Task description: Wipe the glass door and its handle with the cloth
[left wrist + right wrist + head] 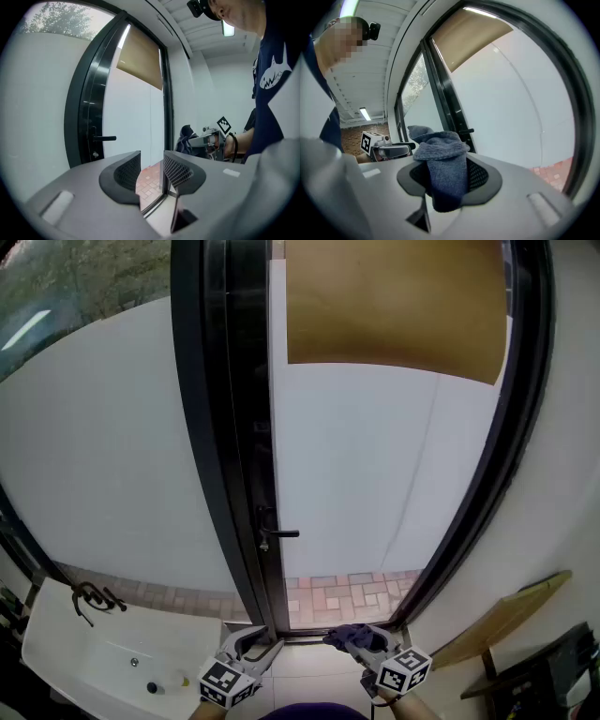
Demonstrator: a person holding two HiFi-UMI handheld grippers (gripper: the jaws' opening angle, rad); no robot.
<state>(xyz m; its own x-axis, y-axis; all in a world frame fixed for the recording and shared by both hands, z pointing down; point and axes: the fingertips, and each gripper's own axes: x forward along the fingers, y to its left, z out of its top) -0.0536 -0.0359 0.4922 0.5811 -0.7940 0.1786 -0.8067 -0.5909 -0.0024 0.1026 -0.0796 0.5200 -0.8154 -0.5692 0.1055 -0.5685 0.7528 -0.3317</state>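
Wiping seemingly not yet begun: right tool (361,645) clamps the cloth (440,159) (left tool (152,171) gapes, empty); next, reach the glass door (375,456).

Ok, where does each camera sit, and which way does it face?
Head view: person's head, down at the glass door; left tool, right tool at bottom.
Left gripper view: on left tool, toward the door handle; right forearm shows.
Right gripper view: on right tool, past the clamped cloth toward the door.
All share the handle.

The cloth (440,157) is covering the jaw faces of the right gripper (446,174); the brown blind (394,306) is running off the head view's top.
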